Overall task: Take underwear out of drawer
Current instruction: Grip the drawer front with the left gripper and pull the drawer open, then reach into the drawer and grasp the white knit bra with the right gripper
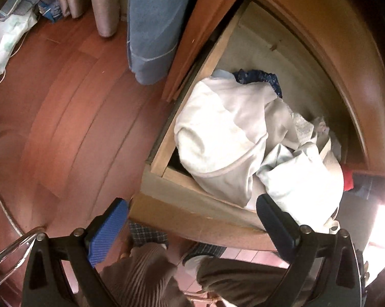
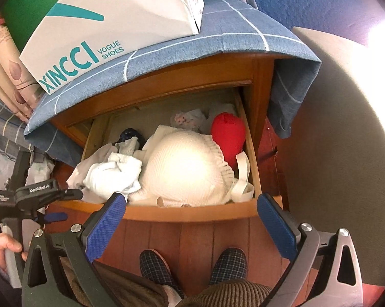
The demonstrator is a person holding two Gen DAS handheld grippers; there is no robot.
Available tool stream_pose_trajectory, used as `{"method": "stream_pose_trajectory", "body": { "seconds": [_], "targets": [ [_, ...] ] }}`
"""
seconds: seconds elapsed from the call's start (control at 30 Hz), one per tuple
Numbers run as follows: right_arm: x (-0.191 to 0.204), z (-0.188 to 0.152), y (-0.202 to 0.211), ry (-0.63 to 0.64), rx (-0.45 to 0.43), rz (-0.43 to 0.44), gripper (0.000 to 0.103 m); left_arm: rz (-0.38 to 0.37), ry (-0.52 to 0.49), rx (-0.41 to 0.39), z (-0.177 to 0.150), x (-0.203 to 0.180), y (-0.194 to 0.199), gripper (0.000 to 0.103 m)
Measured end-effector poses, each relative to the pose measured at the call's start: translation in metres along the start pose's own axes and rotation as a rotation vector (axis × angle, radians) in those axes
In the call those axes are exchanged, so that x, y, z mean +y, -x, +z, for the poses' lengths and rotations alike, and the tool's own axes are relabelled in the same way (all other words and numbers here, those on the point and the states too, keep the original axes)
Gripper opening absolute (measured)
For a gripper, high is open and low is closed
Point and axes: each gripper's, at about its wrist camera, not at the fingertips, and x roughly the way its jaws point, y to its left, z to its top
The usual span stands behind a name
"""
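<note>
The wooden drawer (image 2: 192,211) of a nightstand stands pulled open, full of underwear. In the right wrist view a white bra (image 2: 182,168) lies in the middle, crumpled white garments (image 2: 113,174) to its left, a red piece (image 2: 228,133) at the right, a dark blue piece (image 2: 129,134) behind. My right gripper (image 2: 191,223) is open and empty, just in front of the drawer's front edge. My left gripper (image 1: 192,226) is open and empty above the drawer's front corner (image 1: 156,163), over the white garments (image 1: 218,133). The left gripper also shows in the right wrist view (image 2: 51,204).
A blue checked cloth (image 2: 218,38) covers the nightstand top, with a white shoe box (image 2: 110,25) on it. A beige wall (image 2: 333,153) stands to the right. Red-brown wood floor (image 1: 64,115) lies to the left. The person's slippers (image 2: 192,266) stand in front of the drawer.
</note>
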Motion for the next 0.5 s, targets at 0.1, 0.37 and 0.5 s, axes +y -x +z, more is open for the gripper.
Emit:
{"method": "stream_pose_trajectory", "body": {
  "seconds": [0.1,0.37,0.5],
  "targets": [
    [0.0,0.0,-0.002,-0.003,0.015,0.002,0.102,0.045,-0.032,0.007,0.005,-0.003,0.008,0.103],
    [0.003,0.001,-0.014,0.021,0.084,-0.019,0.102,0.109,-0.095,-0.051,0.01,-0.007,0.027,0.103],
    [0.01,0.001,-0.021,0.058,0.128,-0.053,0.102,0.146,-0.138,-0.135,0.01,-0.015,0.04,0.101]
  ]
}}
